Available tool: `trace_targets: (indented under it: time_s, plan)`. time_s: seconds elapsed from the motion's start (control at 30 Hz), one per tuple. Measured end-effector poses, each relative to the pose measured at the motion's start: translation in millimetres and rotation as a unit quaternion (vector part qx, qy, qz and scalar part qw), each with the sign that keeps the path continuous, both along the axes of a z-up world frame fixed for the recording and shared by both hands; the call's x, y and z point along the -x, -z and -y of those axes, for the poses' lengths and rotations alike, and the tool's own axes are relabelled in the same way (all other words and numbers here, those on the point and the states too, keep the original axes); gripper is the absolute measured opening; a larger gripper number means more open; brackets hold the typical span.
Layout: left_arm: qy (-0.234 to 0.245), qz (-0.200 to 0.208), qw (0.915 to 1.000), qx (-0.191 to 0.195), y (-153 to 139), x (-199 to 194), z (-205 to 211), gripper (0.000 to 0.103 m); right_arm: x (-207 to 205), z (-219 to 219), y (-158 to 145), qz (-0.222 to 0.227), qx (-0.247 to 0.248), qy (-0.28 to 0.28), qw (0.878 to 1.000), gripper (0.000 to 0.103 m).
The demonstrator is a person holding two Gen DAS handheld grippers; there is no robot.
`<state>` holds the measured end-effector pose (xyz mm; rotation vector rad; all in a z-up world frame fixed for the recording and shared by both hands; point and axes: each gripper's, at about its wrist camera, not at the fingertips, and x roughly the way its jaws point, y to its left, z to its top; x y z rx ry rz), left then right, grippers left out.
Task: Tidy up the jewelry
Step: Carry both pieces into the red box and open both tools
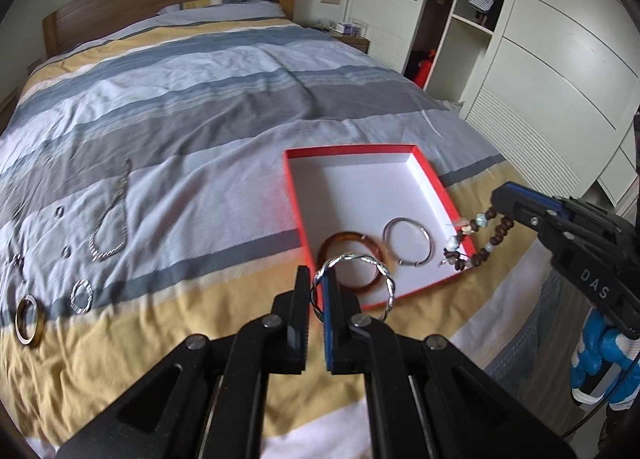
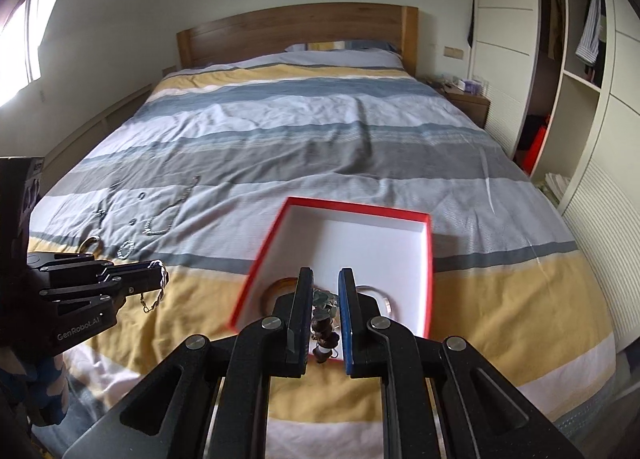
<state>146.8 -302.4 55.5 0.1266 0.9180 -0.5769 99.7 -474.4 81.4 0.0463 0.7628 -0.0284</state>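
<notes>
A red box with a white inside lies on the bed; it also shows in the right wrist view. In it lie a brown bangle and a silver hoop. My left gripper is shut on a twisted silver bangle just in front of the box's near edge. My right gripper is shut on a beaded bracelet, which hangs over the box's right near corner, seen in the left wrist view.
On the striped duvet to the left lie a silver chain, a sparkly ring, a brown-gold bangle and small rings. A white wardrobe stands to the right. The headboard is at the far end.
</notes>
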Motion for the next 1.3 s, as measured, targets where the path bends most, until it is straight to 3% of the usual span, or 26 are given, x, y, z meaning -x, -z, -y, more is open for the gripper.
trace_targets:
  time_s: [0.27,0.53,0.9,1.3]
  plan:
    - [0.027,-0.009,0.9990,-0.035,28.7,-47.0,63.6,0.005,-56.2,49.9,34.8,-0.019,-0.017,0.019,0.999,0.012]
    - [0.034,-0.030,0.9976,-0.052,67.1,-84.9,101.5,0.005,-93.8,78.9,69.7,-0.043,-0.029,0.031,0.998,0.013]
    - [0.031,-0.055,0.9956,-0.069,109.0,-99.8,105.8,0.005,-112.0,100.1,106.2,-0.070,-0.033,0.044,0.996,0.013]
    - [0.019,-0.052,0.9967,-0.060,112.1,-104.0,103.6,0.006,-108.7,91.0,121.9,-0.091,-0.026,0.025,0.995,0.014]
